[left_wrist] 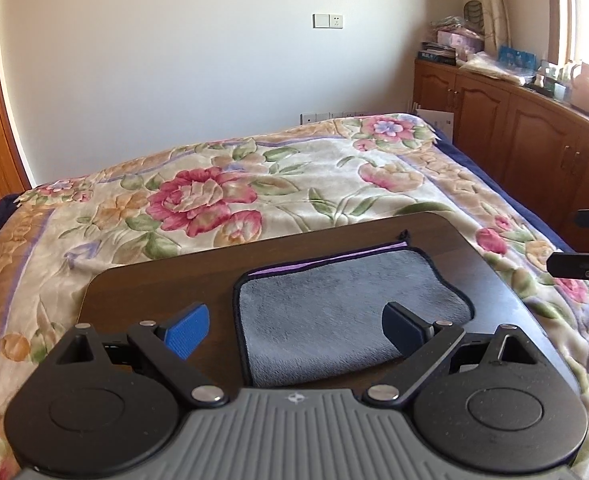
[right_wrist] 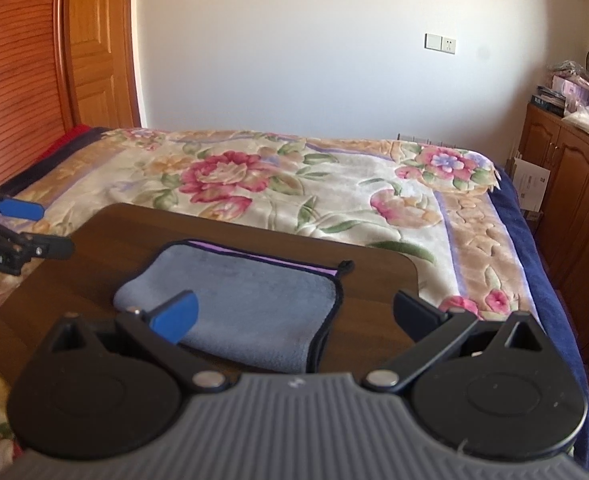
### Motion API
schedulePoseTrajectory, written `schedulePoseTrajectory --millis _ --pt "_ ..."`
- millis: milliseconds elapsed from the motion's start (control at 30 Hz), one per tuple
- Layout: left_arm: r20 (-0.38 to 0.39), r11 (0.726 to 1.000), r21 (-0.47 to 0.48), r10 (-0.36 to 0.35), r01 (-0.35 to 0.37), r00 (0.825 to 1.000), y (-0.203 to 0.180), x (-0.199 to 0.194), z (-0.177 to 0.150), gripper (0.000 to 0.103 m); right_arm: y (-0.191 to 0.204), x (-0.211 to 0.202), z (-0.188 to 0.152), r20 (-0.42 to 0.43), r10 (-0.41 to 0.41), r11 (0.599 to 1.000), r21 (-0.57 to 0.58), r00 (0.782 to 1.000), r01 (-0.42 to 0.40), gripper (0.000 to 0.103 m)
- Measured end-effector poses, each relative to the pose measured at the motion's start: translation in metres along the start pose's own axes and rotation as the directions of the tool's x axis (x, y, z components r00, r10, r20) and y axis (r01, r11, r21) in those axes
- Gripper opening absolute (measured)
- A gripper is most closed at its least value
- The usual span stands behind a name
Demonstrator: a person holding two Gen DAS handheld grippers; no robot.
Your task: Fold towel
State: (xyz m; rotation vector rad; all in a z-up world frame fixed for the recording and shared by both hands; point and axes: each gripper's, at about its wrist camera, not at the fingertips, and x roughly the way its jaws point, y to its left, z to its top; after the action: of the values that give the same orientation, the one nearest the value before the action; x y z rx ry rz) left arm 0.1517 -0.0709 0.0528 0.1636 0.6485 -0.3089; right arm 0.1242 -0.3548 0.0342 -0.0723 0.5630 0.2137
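A grey towel [left_wrist: 342, 312] with a dark hem and a purple underside lies folded on a dark wooden board [left_wrist: 154, 284]. My left gripper [left_wrist: 296, 330] is open and empty, held above the towel's near left part. The right wrist view shows the same towel [right_wrist: 254, 300] on the board [right_wrist: 106, 232]. My right gripper [right_wrist: 298, 316] is open and empty, above the towel's near right edge. The right gripper also shows at the right edge of the left wrist view [left_wrist: 582, 256]. The left gripper shows at the left edge of the right wrist view [right_wrist: 34, 228], open.
The board rests on a bed with a floral blanket [left_wrist: 254, 184]. Wooden cabinets [left_wrist: 514, 128] with clutter on top stand along the right wall. A wooden door [right_wrist: 94, 48] and a slatted headboard [right_wrist: 10, 72] are at the left.
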Motion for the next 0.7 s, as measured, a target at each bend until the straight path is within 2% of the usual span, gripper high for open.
schedulePoseTrajectory --millis 300,700 --pt "0.017 1.0 0.006 -0.001 0.001 1.0 -0.008 -0.032 -0.008 0.093 0.013 -0.028 -0.006 0.021 0.01 1.0 -0.001 1.0 -0.01 0.103" --pt "0.006 1.0 0.025 -0.002 0.002 1.0 -0.016 -0.052 -0.034 0.096 0.029 -0.038 -0.024 0.009 0.019 1.0 0.008 1.0 -0.019 0.103"
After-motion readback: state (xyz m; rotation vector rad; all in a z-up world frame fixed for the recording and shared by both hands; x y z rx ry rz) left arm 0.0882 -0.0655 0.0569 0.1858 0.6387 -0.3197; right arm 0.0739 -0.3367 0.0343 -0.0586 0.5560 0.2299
